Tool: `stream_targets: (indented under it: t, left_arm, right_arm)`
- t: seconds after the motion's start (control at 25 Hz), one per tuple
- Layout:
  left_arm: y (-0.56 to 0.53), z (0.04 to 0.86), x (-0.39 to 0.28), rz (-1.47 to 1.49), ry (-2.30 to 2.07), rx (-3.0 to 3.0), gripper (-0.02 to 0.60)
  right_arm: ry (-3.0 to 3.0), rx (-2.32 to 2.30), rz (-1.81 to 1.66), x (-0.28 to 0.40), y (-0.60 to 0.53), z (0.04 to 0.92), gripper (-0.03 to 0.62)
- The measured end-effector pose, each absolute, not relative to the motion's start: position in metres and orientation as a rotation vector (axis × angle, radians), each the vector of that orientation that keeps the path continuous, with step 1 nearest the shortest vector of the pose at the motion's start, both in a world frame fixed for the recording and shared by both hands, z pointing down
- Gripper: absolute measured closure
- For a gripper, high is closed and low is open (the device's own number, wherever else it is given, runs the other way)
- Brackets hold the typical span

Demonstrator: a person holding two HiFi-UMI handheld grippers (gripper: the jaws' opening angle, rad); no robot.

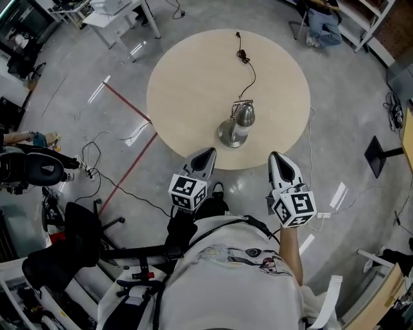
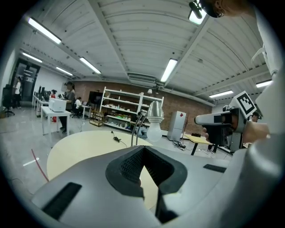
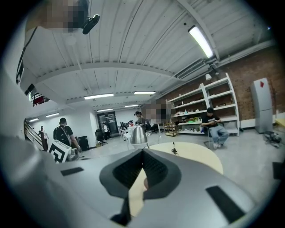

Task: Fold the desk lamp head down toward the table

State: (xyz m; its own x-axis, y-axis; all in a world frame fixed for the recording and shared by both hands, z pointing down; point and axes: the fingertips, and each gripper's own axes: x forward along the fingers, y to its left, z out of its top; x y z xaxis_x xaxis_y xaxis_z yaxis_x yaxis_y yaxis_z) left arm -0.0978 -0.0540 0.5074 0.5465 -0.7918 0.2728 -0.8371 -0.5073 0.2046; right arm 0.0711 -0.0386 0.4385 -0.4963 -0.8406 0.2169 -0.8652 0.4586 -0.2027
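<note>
A silver desk lamp (image 1: 237, 122) stands upright near the front edge of the round beige table (image 1: 187, 77). Its black cord (image 1: 244, 58) trails toward the far side. My left gripper (image 1: 208, 152) hovers at the table's near edge, just left of the lamp, jaws together and empty. My right gripper (image 1: 275, 156) is level with it to the lamp's right, shut and empty too. In the left gripper view the lamp head and white bulb (image 2: 154, 121) rise beyond the shut jaws (image 2: 143, 149). The right gripper view shows the lamp head (image 3: 138, 136) farther off beyond its closed jaws (image 3: 143, 151).
A red tape line (image 1: 129, 106) crosses the floor left of the table. Black chairs and equipment (image 1: 64, 251) crowd the lower left. A stand's black base (image 1: 381, 155) sits on the right. A seated person (image 1: 322, 19) and shelving are beyond the table.
</note>
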Motion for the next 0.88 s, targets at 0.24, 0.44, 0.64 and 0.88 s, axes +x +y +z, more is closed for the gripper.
stream_targets:
  t: [0.24,0.44,0.64,0.88]
  left_arm:
    - [-0.085,0.514,-0.112,0.271,-1.299,2.515,0.580]
    - [-0.104,0.515,-0.123,0.274,-1.310,2.499,0.580]
    - [-0.116,0.514,-0.123,0.259,-1.383,2.452,0.580]
    - [-0.129,0.514,-0.123,0.254,-1.447,2.411,0.580]
  right_arm:
    - [-2.615,1.570,0.434,0.056,-0.075,0.426,0.589]
    - [-2.637,1.591,0.420,0.049,-0.093,0.413,0.589]
    - [-2.699,1.578,0.401,0.053,-0.112,0.396,0.589]
    - [-2.743,1.482,0.404,0.039,-0.139,0.389,0.589]
